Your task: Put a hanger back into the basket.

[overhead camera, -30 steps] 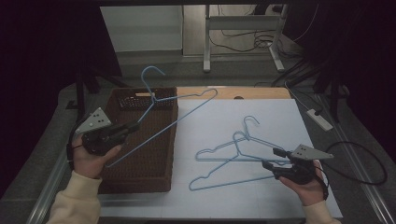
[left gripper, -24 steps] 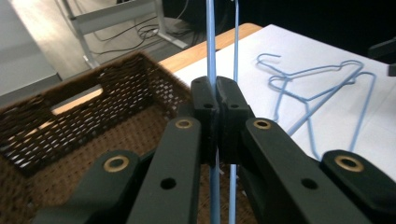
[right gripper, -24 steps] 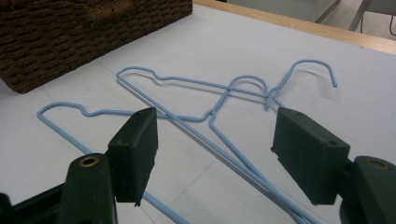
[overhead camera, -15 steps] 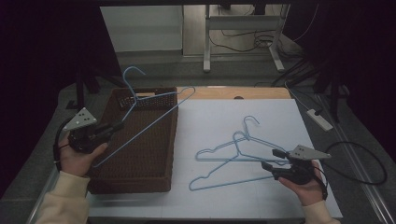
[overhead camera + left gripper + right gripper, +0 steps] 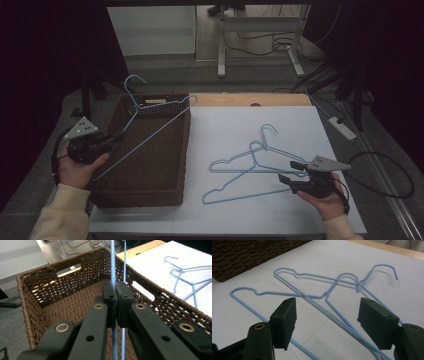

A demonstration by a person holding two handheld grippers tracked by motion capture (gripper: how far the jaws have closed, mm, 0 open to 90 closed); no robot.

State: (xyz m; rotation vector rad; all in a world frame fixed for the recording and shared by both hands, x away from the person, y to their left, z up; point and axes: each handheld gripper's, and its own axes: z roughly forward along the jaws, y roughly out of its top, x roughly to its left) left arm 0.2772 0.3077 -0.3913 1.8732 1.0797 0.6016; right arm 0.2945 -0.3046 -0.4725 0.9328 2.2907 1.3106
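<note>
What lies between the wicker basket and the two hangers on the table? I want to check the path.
Bare white tabletop separates the wicker basket from the two hangers, per the high view.

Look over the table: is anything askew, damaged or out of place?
Nothing looks damaged. The left gripper is shut on a blue hanger that lies tilted over the wicker basket, its hook past the far rim. Two more hangers lie overlapped on the white sheet by the open right gripper.
</note>
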